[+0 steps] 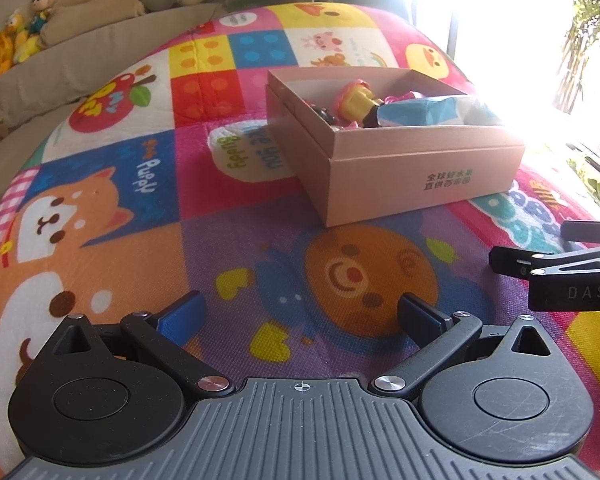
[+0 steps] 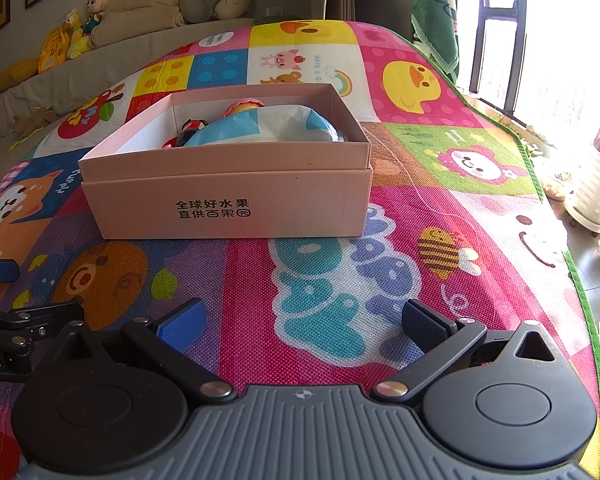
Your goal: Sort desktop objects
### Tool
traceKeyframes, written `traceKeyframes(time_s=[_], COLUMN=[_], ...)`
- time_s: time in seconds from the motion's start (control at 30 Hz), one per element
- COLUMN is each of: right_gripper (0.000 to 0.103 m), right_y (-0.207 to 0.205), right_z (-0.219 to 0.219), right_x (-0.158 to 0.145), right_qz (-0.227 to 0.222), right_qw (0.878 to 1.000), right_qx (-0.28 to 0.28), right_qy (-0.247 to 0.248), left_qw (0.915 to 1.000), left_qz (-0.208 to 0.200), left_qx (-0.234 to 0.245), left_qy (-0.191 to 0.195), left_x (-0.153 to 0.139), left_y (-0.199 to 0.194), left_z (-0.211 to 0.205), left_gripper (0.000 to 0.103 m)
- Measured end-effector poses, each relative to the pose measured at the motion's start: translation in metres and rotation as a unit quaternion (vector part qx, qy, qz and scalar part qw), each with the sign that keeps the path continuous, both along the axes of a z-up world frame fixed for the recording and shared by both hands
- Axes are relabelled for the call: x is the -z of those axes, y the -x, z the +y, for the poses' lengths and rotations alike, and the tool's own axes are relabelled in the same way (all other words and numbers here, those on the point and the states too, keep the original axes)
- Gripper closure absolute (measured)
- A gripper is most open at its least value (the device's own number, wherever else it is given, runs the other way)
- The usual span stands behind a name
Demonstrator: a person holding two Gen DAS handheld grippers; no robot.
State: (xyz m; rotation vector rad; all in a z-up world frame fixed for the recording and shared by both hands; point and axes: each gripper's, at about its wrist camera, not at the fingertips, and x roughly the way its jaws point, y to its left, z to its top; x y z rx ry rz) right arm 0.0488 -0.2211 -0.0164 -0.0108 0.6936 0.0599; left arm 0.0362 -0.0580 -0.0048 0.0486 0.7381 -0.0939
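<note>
Both tools empty, jaws spread wide, low over the colourful cartoon-print play mat (image 2: pixel 308 280). Left tool (image 1: pixel 300 316) sits over the orange bear-face patch; right tool (image 2: pixel 302 320) over the pink patch with teal and blue shapes. Each tool shows at the edge of the other's view, so they're side by side, apart.

Pink cardboard box with dark printed characters on its front wall (image 2: pixel 228 200) rests on the mat ahead of both tools, lid off. Inside: blue-and-white crumpled plastic bag (image 2: pixel 268 128), small toy figure with pink cap and yellow body (image 1: pixel 358 98), small black-and-red toy (image 2: pixel 190 128), all packed close together.

Plush toys (image 2: pixel 72 32) line the beige sofa (image 2: pixel 60 76) behind the mat.
</note>
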Motion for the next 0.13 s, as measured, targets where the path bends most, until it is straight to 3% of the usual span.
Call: traceKeyframes(time_s=[0.13], right_gripper=[0.000], right_y=[0.0000], right_z=[0.0000], right_x=[0.0000], right_qz=[0.000], right_qw=[1.000], right_qx=[0.000], right_qy=[0.000], left_qw=[1.0000], left_qz=[0.000], left_qx=[0.003], left_qy=[-0.003], left_x=[-0.0001], left_y=[0.0006], left_z=[-0.0005], left_gripper=[0.000])
